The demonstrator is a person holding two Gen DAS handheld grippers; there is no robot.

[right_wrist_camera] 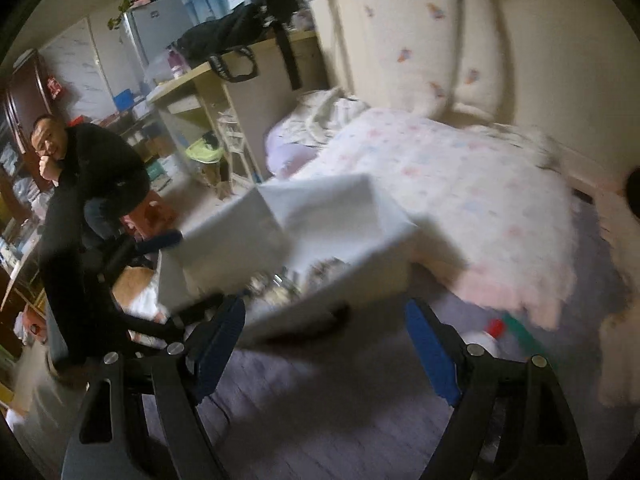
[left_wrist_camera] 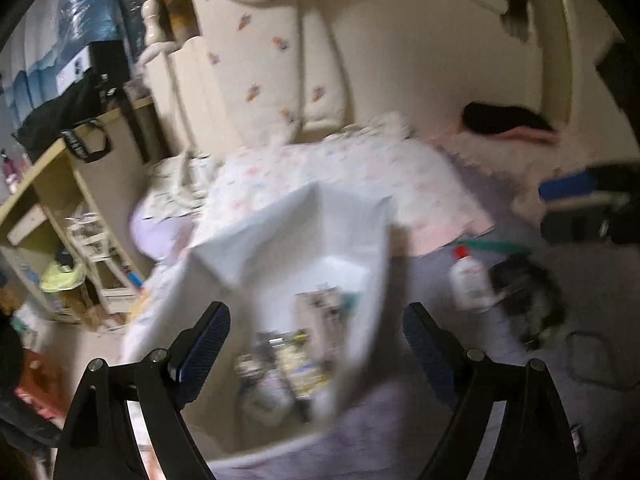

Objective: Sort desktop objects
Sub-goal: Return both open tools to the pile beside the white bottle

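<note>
Both frames motion-blurred. Left gripper (left_wrist_camera: pixel 316 344) tilted downward over an open white rectangular storage box (left_wrist_camera: pixel 360 240) on the lavender bedsheet (left_wrist_camera: pixel 400 432); fingers spread wide, nothing between the pads. Box holds blurred small items (left_wrist_camera: pixel 292 364). Right gripper (right_wrist_camera: pixel 325 338) also angled down, fingers wide apart and empty, box just ahead. White bottle with red cap (left_wrist_camera: pixel 470 280) lies on the sheet right of the box.

The box (left_wrist_camera: pixel 288 240) sits on the bed (left_wrist_camera: pixel 400 420) with small items (left_wrist_camera: pixel 288 364) jumbled inside it; a blanket (left_wrist_camera: pixel 340 176) lies behind it; a bottle (left_wrist_camera: pixel 470 280) lies to its right beside a tangle of cords (left_wrist_camera: pixel 528 296); shelves (left_wrist_camera: pixel 72 208) stand off to the left.
</note>
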